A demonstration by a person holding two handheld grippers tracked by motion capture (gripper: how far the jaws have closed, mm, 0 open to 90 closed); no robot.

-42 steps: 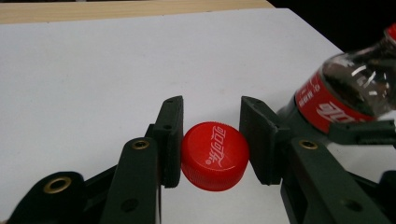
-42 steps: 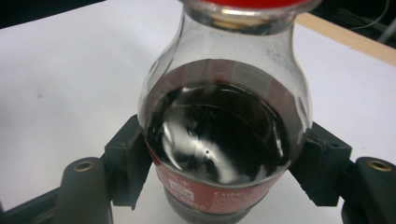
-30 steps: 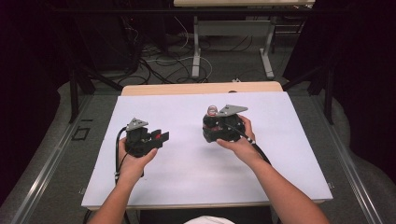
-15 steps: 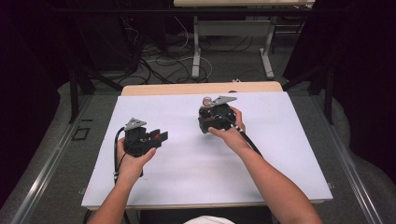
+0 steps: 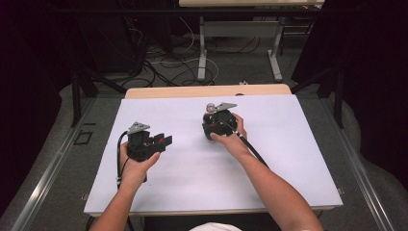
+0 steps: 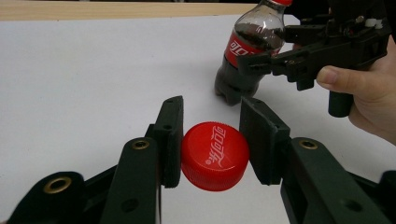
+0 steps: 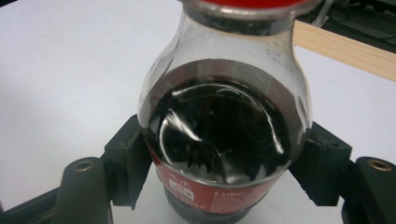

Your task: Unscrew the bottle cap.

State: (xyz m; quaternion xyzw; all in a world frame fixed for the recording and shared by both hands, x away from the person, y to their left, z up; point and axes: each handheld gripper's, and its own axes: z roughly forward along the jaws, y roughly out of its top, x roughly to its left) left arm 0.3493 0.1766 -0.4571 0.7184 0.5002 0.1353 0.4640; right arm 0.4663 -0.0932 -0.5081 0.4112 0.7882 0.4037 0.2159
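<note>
A red bottle cap (image 6: 215, 156) with white lettering sits between the pads of my left gripper (image 6: 212, 140), which is shut on it just above the white tabletop (image 5: 288, 144). From above, that left gripper (image 5: 161, 141) is at the table's left, pointing right. A small cola bottle (image 6: 247, 51), half full of dark drink with a red label, leans with its base close to the tabletop. My right gripper (image 7: 224, 168) is shut on the bottle (image 7: 224, 126) around its body. In the high view the right gripper (image 5: 211, 122) and the bottle (image 5: 210, 107) are near the table's middle.
A wooden strip (image 5: 207, 90) borders the table's far edge. Beyond it, on the floor, lie cables (image 5: 168, 62) and the metal legs (image 5: 202, 53) of another table. Dark rails run along the left and right sides.
The right hand has carried the bottle a little to the left and lowered it. The left hand and the cap have stayed where they were.
</note>
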